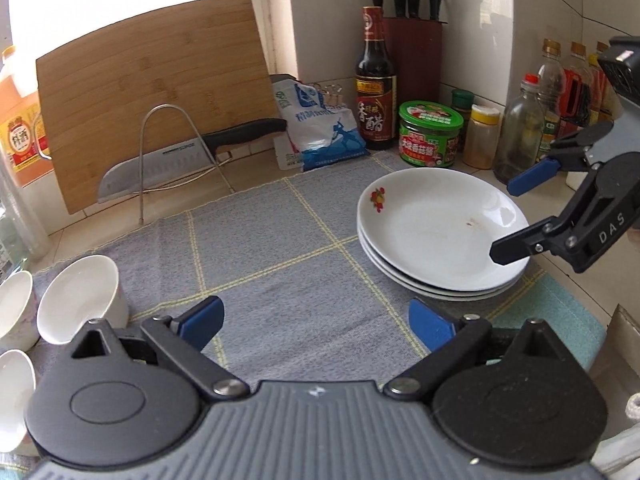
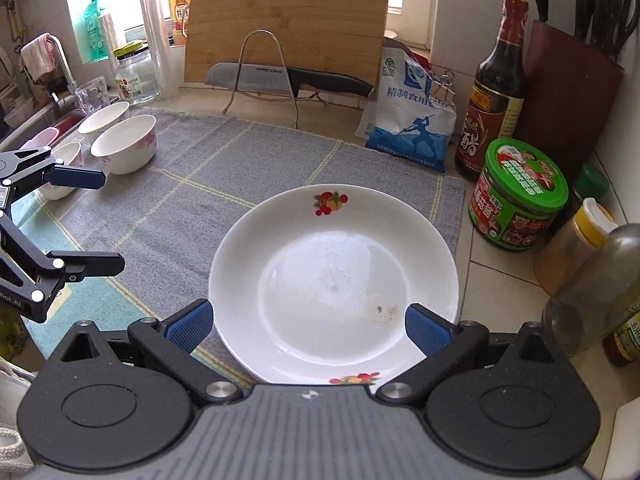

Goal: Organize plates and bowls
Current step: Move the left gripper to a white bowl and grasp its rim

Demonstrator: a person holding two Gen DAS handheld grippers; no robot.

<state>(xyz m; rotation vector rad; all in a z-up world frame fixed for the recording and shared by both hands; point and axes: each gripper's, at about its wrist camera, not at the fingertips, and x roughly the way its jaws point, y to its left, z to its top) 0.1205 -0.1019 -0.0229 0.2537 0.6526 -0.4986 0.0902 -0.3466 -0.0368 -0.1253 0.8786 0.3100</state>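
Observation:
A stack of three white plates [image 1: 440, 236] with fruit prints sits on the right side of the grey checked cloth [image 1: 280, 248]; it fills the right wrist view [image 2: 332, 280]. Several white bowls [image 1: 80, 300] stand at the cloth's left edge, also in the right wrist view [image 2: 124, 144]. My left gripper [image 1: 316, 324] is open and empty above the cloth's near part, left of the plates. My right gripper [image 2: 310, 328] is open, hovering over the near rim of the top plate, holding nothing; it shows in the left wrist view [image 1: 516, 216].
A bamboo cutting board [image 1: 152, 92] and a knife [image 1: 188, 160] rest on a wire rack at the back. A salt bag [image 1: 320, 128], vinegar bottle [image 1: 376, 88], green-lidded jar [image 1: 430, 134], spice bottles [image 1: 520, 136] and knife block [image 1: 416, 52] line the wall. A sink and faucet [image 2: 52, 80] lie far left.

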